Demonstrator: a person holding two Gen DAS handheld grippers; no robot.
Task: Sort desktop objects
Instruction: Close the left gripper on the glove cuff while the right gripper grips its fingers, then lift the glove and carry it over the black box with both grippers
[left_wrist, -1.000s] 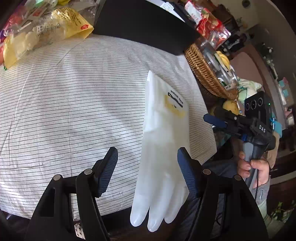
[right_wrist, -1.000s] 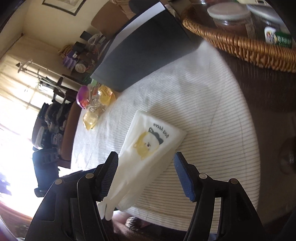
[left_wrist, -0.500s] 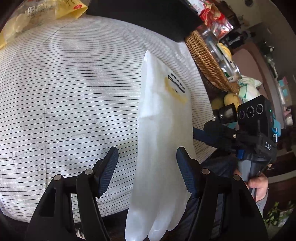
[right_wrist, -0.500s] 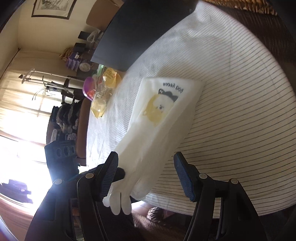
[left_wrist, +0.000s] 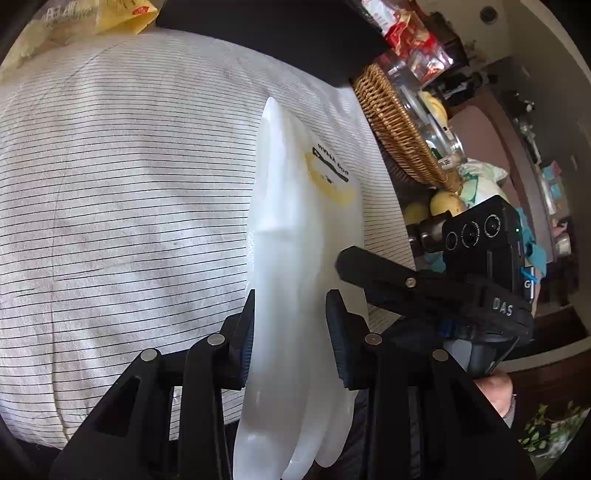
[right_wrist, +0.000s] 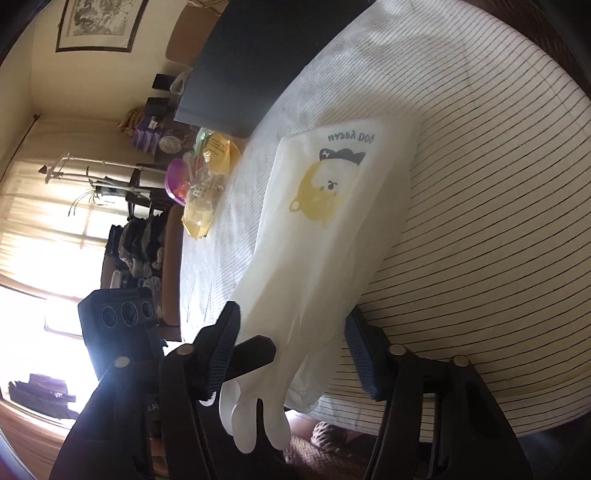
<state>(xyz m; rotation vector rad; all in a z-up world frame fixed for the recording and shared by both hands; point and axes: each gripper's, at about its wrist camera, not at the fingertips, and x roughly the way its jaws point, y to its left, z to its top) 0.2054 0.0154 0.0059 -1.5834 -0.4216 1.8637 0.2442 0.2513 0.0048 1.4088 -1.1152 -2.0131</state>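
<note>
A white rubber glove (left_wrist: 295, 229) with a yellow dog print lies on the striped tablecloth (left_wrist: 129, 203), its fingers hanging over the near edge. My left gripper (left_wrist: 291, 332) has its jaws closing across the glove's palm. Both pads touch it and the glove buckles into a ridge between them. In the right wrist view the same glove (right_wrist: 314, 240) fills the gap of my right gripper (right_wrist: 291, 350), whose jaws are closing on its sides. One of the right gripper's fingers (left_wrist: 369, 273) lies at the glove's right edge. A left gripper finger (right_wrist: 258, 347) shows beside the glove.
A wicker basket (left_wrist: 399, 129) with jars stands at the cloth's right edge. A black flat board (left_wrist: 266, 33) lies at the back, with yellow snack bags (left_wrist: 122, 14) to its left. A hand (left_wrist: 495, 391) holds the right gripper's handle.
Both grippers sank closer to the glove and their jaws came in from wide apart onto its sides. The glove, flat before, now bulges upward.
</note>
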